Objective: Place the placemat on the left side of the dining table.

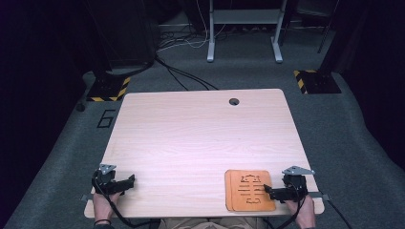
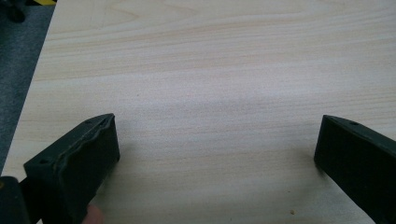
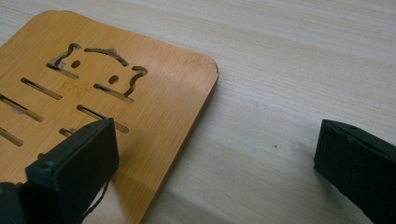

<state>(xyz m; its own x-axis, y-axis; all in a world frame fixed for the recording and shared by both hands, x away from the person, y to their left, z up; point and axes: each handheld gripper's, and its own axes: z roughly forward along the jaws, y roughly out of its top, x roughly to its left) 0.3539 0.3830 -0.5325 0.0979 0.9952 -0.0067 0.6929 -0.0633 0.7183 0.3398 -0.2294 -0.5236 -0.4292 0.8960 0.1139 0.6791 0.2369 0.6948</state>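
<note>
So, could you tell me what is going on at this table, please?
A person sits at the table with a claw in each hand. The right claw is open and sits at the edge of a wooden trivet near the table's front right corner, one jaw over the trivet and the other over bare table. It has not gripped it. The left claw is open over bare wood at the front left.

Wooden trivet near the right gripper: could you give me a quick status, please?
Both grippers open: left gripper over bare table, right gripper over the wooden trivet. Trivet flat at near edge, ungripped. Nothing in the way.
</note>
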